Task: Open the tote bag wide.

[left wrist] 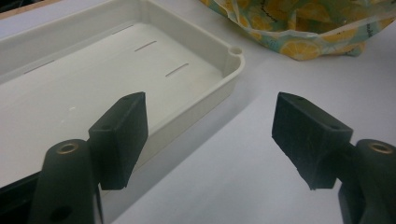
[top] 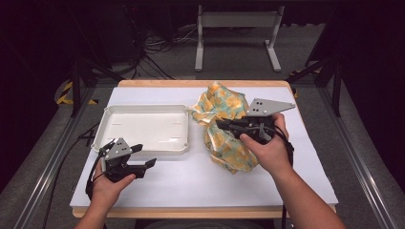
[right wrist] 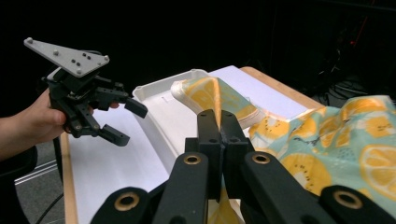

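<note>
A cloth (top: 224, 102) printed with yellow lemon slices on pale teal lies bunched on the right half of the white table. My right gripper (top: 220, 125) is shut on a fold of it, and that fold stands up as a ridge from the rest of the heap. In the right gripper view the two jaws (right wrist: 217, 122) press together with the thin cloth (right wrist: 355, 140) edge pinched between them. My left gripper (top: 145, 155) is held open near the front left, just in front of the tray, with nothing between its fingers (left wrist: 122, 135).
A shallow white tray (top: 143, 109) sits at the left centre of the table, with nothing in it; its near right corner (left wrist: 229, 74) lies just ahead of the left gripper. The cloth (left wrist: 303, 32) lies close beside the tray's right edge. Dark floor, cables and a metal stand lie beyond the table.
</note>
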Available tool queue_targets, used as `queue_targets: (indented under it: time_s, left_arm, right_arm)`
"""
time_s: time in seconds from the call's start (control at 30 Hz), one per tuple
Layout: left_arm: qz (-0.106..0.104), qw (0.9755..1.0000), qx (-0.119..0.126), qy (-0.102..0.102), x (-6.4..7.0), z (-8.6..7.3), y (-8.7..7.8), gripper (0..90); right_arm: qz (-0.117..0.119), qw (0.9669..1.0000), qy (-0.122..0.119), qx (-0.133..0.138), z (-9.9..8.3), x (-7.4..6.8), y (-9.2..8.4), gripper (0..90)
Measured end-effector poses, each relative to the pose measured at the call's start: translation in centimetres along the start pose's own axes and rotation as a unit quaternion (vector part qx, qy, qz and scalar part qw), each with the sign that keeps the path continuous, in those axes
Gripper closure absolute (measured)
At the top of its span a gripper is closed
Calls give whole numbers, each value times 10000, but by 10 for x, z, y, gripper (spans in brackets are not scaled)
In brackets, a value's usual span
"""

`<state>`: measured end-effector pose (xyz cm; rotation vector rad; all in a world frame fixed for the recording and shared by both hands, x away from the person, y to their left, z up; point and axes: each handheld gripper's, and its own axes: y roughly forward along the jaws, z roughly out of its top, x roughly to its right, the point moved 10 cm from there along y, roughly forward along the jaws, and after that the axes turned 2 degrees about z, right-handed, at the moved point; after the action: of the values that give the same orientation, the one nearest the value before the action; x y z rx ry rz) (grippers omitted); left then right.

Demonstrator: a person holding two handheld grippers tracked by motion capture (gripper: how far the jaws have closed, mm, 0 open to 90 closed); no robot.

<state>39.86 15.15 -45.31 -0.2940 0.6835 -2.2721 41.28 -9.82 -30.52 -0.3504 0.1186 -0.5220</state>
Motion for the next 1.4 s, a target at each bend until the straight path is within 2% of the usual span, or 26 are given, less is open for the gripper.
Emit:
queue_targets:
  time_s: [0.17,0.3,0.43,0.47,0.63,0.77,0.8,0.83,0.87,0.93,0.97,1.13,1.17,1.2,1.27,1.3,1.4]
  left_arm:
    - [8,10000,-11,24,0,0,0,275]
    - [-4,10000,-24,-45,1,-1,1,275]
    - [-4,10000,-27,-26,1,-1,2,274]
    - [-4,10000,-27,-26,1,-1,2,274]
    - [-10,10000,-34,-18,1,-1,3,274]
    - [8,10000,-50,-6,2,-1,3,273]
    - [4,10000,-51,-9,2,-1,3,273]
    - [4,10000,-51,-9,2,-1,3,274]
    - [5,10000,-50,-9,2,-1,3,274]
    - [-5,10000,-64,-3,2,-2,3,273]
    - [-13,10000,-63,6,2,-2,4,273]
    - [-11,10000,-49,-9,3,-1,5,273]
    - [-11,10000,-49,-9,3,-1,5,273]
    - [-22,10000,-68,-20,4,-2,4,273]
    - [-21,10000,-69,29,3,-2,5,273]
    - [-21,10000,-69,29,3,-2,5,273]
    - [-13,10000,-75,40,3,-2,5,273]
  right_arm:
    - [-122,9999,-24,104,8,10,-8,900]
    - [-265,9993,8,270,14,20,-18,900]
    - [-537,9973,105,496,20,40,-37,900]
    - [-537,9973,105,496,20,40,-37,900]
    - [-867,9932,236,743,25,65,-62,900]
    - [-1028,9908,294,824,25,75,-72,900]
    - [-1158,9887,380,877,22,84,-80,900]
    - [-1158,9887,380,877,22,84,-80,900]
    - [-1277,9866,460,905,19,92,-87,900]
    - [-1316,9859,492,905,18,95,-89,900]
    - [-1411,9846,567,863,14,101,-94,900]
    - [-1849,9787,633,622,-3,124,-107,900]
    - [-1849,9787,633,622,-3,124,-107,900]
    - [-1985,9760,720,525,-14,134,-111,900]
    - [-2063,9739,808,484,-21,141,-114,900]
    - [-2063,9739,808,484,-21,141,-114,900]
    - [-2174,9699,1021,391,-39,155,-117,900]
